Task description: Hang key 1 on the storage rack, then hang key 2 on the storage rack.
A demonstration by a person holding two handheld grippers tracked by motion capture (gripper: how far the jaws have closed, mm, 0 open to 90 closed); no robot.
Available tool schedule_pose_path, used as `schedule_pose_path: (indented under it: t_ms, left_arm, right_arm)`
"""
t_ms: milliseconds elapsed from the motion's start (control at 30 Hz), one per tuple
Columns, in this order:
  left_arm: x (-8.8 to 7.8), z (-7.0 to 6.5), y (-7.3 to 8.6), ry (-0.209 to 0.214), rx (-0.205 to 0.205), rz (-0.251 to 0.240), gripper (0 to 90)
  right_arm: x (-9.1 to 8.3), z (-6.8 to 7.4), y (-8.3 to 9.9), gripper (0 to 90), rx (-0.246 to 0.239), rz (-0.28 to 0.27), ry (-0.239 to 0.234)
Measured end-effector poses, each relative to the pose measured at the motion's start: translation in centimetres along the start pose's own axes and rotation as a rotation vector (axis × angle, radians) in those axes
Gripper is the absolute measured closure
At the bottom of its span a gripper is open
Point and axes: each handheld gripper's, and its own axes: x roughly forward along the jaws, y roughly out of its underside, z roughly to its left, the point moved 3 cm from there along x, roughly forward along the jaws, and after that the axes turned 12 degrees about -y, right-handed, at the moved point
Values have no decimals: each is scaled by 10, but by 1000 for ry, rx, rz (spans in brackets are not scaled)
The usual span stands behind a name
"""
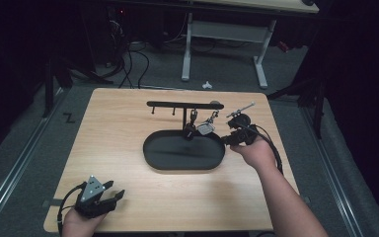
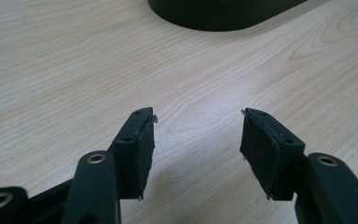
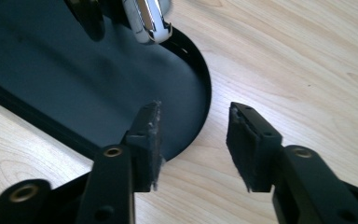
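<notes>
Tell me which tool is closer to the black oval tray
Right. The right tool is at the black oval tray's right end, open above its rim. The left tool rests near the table's front-left corner, well away.

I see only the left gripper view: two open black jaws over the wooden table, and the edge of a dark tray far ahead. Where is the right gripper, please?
Observer: The right gripper is at the right end of the black oval tray. Its jaws are open and there is nothing between them.
Operator: Is something standing in this tray?
Observer: Yes, a black T-shaped rack with hooks rises from the tray's far side.
Operator: Does anything hang on it?
Observer: A shiny silver key fob and a dark key fob hang side by side on the rack's right half, above the tray.
</notes>
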Motion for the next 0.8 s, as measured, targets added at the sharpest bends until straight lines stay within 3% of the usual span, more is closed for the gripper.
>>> schedule_pose_path:
  t_ms: [67,167,400,500,667,800]
  left_arm:
    - [1,0,-1,2,-4,-4,447]
    - [2,-1,-1,5,2,0,448]
    - [3,-4,-4,8,10,-4,447]
    - [4,-6,-4,9,12,-6,446]
    - [5,-9,-6,3,26,-4,443]
    - [6,-11,-10,-8,27,-14,439]
  right_arm:
    - [3,3,8,499,-15,2,0]
    - [7,8,19,471,-15,-52,-9]
    - [18,11,44,390,-40,-113,-3]
    - [20,10,53,364,-41,-171,-5]
    - [23,10,76,303,-85,-213,45]
    - [22,9,90,277,-88,-265,37]
